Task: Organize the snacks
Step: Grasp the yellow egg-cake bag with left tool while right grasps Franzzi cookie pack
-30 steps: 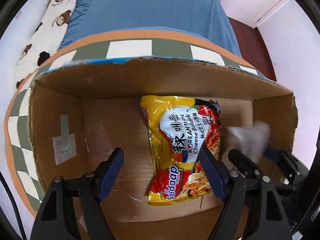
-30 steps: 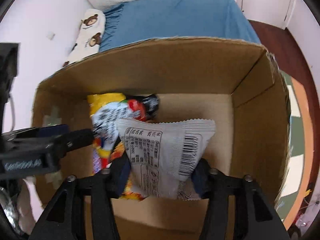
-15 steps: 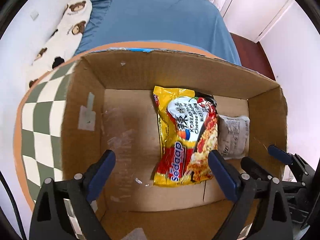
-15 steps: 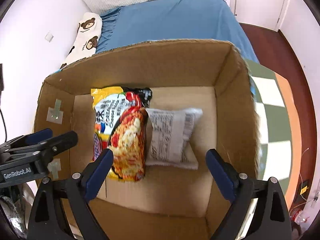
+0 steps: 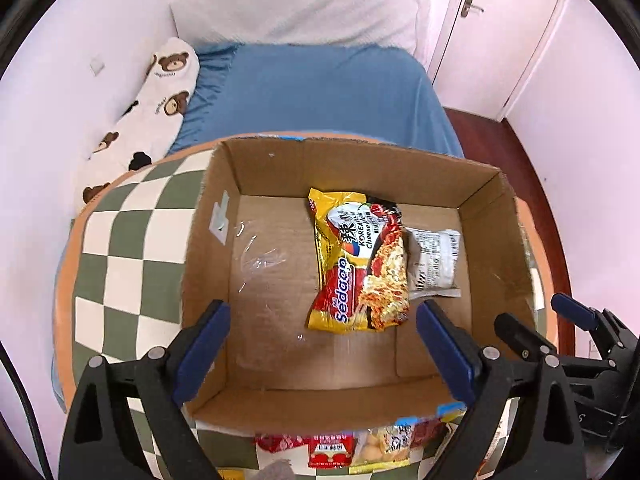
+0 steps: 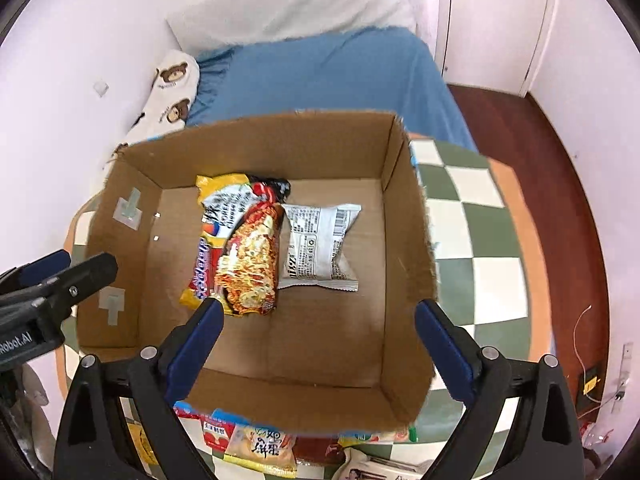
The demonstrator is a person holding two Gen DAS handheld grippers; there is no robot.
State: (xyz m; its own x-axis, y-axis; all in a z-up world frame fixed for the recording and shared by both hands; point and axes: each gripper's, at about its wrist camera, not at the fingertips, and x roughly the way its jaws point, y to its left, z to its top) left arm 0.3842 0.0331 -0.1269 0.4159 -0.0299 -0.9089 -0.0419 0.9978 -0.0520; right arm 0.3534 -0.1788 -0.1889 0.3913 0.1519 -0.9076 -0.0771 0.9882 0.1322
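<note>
An open cardboard box stands on a green-and-white checkered table. Inside lie a yellow-red Sedaap noodle packet and, to its right, a silver-white snack packet. My left gripper is open and empty above the box's near side. My right gripper is open and empty, also above the near side; it shows in the left wrist view. The left gripper shows in the right wrist view.
Several more snack packets lie on the table in front of the box. A bed with a blue sheet and a bear-print pillow lies beyond the table. Wooden floor at right.
My right gripper opened and let the silver-white packet drop into the box beside the noodles. Both grippers have risen and pulled back from the box.
</note>
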